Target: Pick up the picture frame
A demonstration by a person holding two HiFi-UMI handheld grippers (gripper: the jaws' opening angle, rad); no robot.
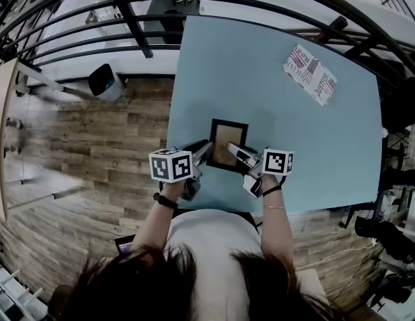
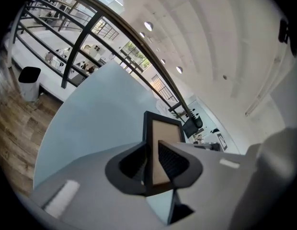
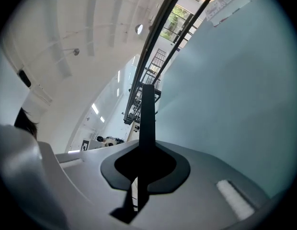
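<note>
Two grippers held one picture frame (image 1: 227,139) between them, over the near edge of the pale blue table (image 1: 314,139) and closer to its near left corner than to its near right one. Off the table's left edge, a white waste bin (image 1: 105,82) with a dark top stood on the wooden floor (image 1: 94,152), close to a dark railing (image 1: 73,42).

The left gripper (image 1: 206,147) came in from the frame's left side. In the left gripper view its jaws were clamped on the frame's black border, one pad behind it and one ridged pad (image 2: 173,161) against the tan front panel. The frame stood nearly upright between them, and pale tabletop showed beneath its lower edge.

The right gripper (image 1: 235,151) met the frame's right side. In the right gripper view the frame appeared edge-on as a thin black strip, and the jaws were nearly together, pinching it.

Toward the table's far right corner, a printed leaflet (image 1: 309,73) lay flat, well apart from the frame.
</note>
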